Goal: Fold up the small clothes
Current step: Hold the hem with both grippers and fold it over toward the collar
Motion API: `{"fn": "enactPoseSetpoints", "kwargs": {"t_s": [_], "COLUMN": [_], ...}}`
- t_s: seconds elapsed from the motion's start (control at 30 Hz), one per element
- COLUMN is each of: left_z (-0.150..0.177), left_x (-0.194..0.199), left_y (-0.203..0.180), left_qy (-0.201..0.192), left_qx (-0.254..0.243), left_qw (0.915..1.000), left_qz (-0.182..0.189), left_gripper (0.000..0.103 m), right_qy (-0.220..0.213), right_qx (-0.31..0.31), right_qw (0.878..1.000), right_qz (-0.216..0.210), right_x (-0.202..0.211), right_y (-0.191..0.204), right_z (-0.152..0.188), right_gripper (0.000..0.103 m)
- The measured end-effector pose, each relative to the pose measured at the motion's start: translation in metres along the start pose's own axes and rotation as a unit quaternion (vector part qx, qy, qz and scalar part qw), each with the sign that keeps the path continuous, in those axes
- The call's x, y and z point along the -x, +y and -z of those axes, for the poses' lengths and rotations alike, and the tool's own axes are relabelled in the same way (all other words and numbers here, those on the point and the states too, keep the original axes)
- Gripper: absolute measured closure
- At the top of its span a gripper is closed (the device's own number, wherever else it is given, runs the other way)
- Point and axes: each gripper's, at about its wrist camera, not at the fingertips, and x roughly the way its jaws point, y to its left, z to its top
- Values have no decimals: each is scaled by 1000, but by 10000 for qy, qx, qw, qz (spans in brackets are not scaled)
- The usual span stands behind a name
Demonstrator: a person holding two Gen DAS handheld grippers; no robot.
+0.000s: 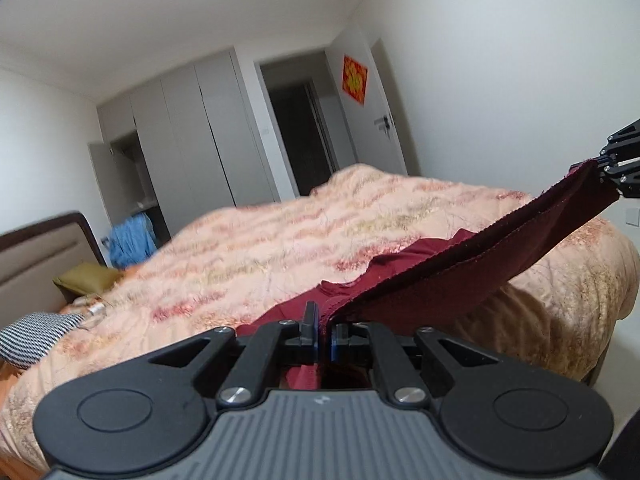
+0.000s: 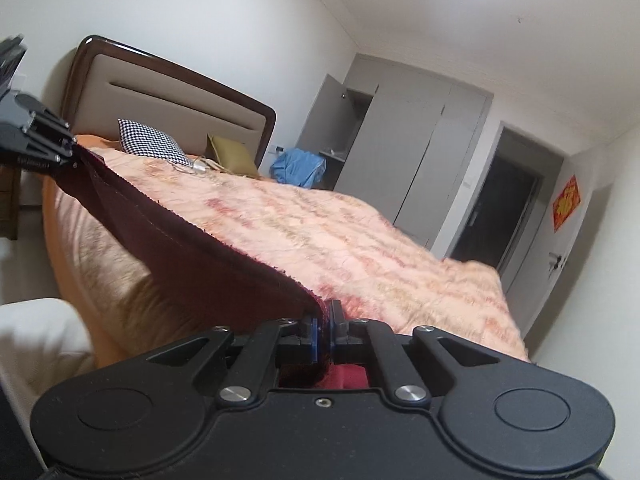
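The left gripper (image 1: 324,332) is pressed tight on one corner of a dark red cloth (image 1: 460,276). The right gripper (image 2: 323,326) is pressed tight on the other corner. The top edge of the cloth runs straight and tight between the two grippers, up in the air. That edge looks a bit fuzzy, with a line of stitches just under it.

The cloth hangs beside the near edge of the bed (image 1: 280,236). More of the red cloth lies on the peach blanket (image 2: 360,236), just past the left gripper. The side of the bed drops down right under the held edge.

Most of the blanket is bare. Far up the bed, by the headboard (image 2: 168,96), sit a black-and-white checked pillow (image 2: 154,142) and an olive cushion (image 2: 232,156). A blue bundle (image 2: 298,168) lies past the bed, by the open wardrobe (image 2: 352,128).
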Motion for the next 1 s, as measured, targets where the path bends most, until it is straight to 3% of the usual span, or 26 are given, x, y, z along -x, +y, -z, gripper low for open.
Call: {"fn": "enactPoseSetpoints", "kwargs": {"t_s": [0.23,0.43,0.57,0.73,0.9,1.0], "left_z": [-61,-97,-89,-54,-23,-9], "left_x": [-86,-196,-265,-341,-388,-402], "left_y": [40,78,92,102,113,119], "left_qy": [449,1345,1790,2324,2607,2705], "left_qx": [-276,-157,-320,46,476,715], "left_qw": [9985,9900,9822,9698,9595,9541], "left_qz": [143,395,471,737,954,1067], "left_gripper": [97,97,96,96,96,94], "right_qy": [-10,323,727,1260,1482,1505], "right_qx": [481,472,270,-26,-109,-235], "right_qw": [9987,9983,9970,9916,9880,9874], "right_qz": [175,121,-56,-279,-417,-424], "right_x": [-97,-204,-276,-348,-378,-387], "right_y": [-41,-78,-93,-99,-86,-87], "right_z": [-24,-32,-21,4,35,49], "right_gripper": [98,98,98,97,96,82]}}
